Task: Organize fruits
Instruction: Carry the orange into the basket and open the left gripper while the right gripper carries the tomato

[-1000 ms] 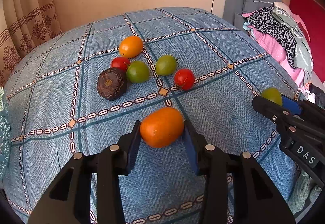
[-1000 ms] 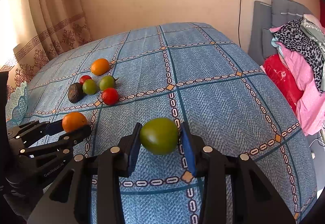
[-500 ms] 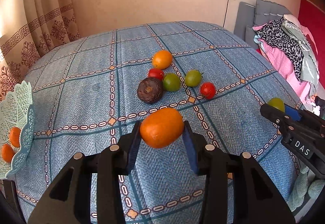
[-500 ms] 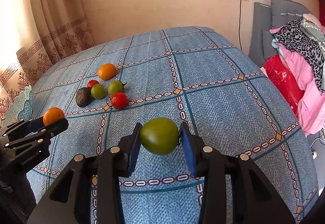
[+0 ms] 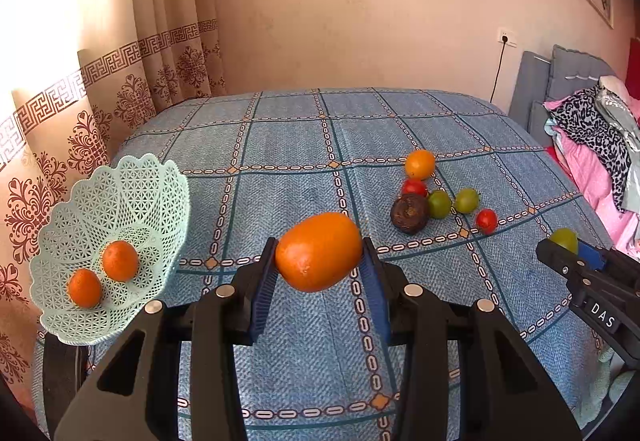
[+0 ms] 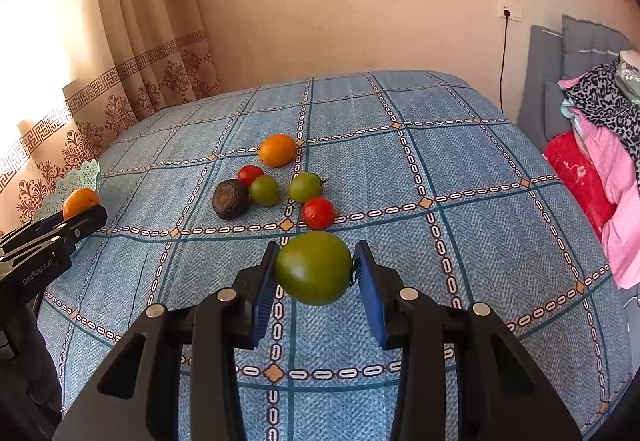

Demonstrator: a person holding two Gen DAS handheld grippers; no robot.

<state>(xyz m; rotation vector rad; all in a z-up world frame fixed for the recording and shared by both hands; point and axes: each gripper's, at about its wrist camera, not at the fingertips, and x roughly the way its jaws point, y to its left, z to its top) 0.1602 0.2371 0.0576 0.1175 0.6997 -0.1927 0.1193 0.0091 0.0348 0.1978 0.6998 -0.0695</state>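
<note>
Blue checked bedspread (image 5: pixel 304 145); "DAS" on right gripper (image 5: pixel 560 247), "GenRobot.AI" on left gripper (image 6: pixel 86 215).

Right claw (image 6: pixel 316 269) clamps green tomato (image 6: pixel 313 268) above blue bedspread (image 6: pixel 460 241).

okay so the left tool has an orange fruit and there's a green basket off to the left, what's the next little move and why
Probably carry the left tool further left until it is over the basket, then let go. It is shut on the orange fruit, held clear of the cloth, and the basket already holds two orange fruits, so the colours seem to be sorted there.
</note>
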